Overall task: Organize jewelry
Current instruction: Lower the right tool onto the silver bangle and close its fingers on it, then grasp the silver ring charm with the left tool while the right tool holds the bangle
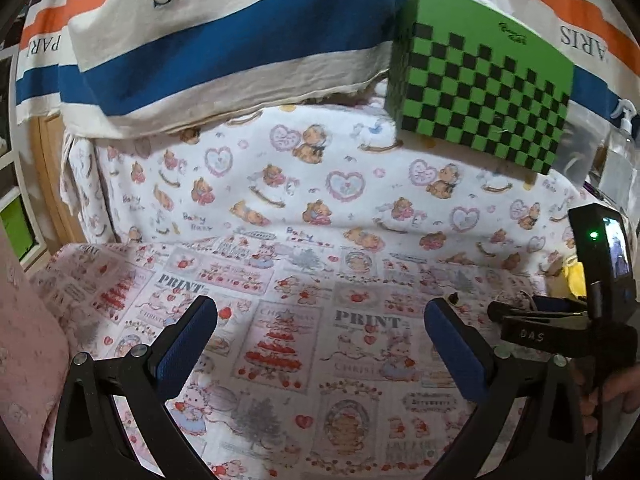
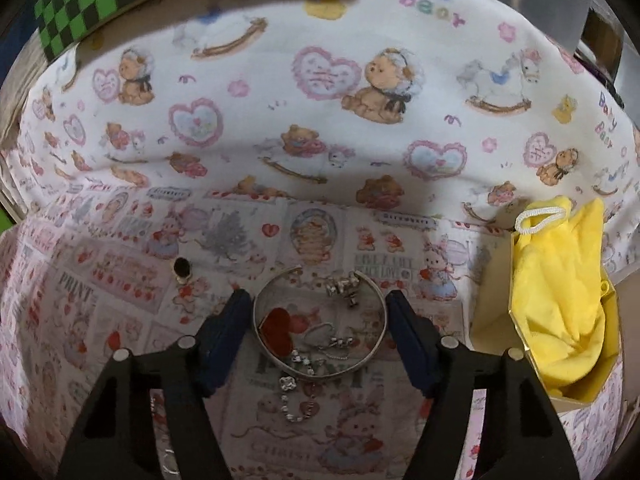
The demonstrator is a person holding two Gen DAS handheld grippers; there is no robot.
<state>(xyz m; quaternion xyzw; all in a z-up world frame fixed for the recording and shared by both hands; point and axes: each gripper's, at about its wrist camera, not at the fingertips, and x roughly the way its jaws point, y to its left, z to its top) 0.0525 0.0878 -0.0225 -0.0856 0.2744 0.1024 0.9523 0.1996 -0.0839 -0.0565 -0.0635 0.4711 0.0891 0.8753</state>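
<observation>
I see a green-and-black checkered box (image 1: 480, 80), a yellow cloth (image 2: 560, 300), a silver bangle (image 2: 320, 320) and blue gripper pads (image 1: 188, 352).

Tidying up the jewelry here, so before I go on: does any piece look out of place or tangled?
Yes. A small dark-stoned ring sits alone, left of the pile. Inside the silver bangle, a red heart pendant and chains lie jumbled, one beaded chain trailing over its rim.

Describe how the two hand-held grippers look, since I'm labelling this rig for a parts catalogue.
Both match: the left hand-held gripper and right hand-held gripper have black angular arms with round silver bolt heads, and flat fingers faced with textured blue pads. In the left wrist view, the right unit shows white "DAS" lettering, a lit green light and a black cable.
</observation>
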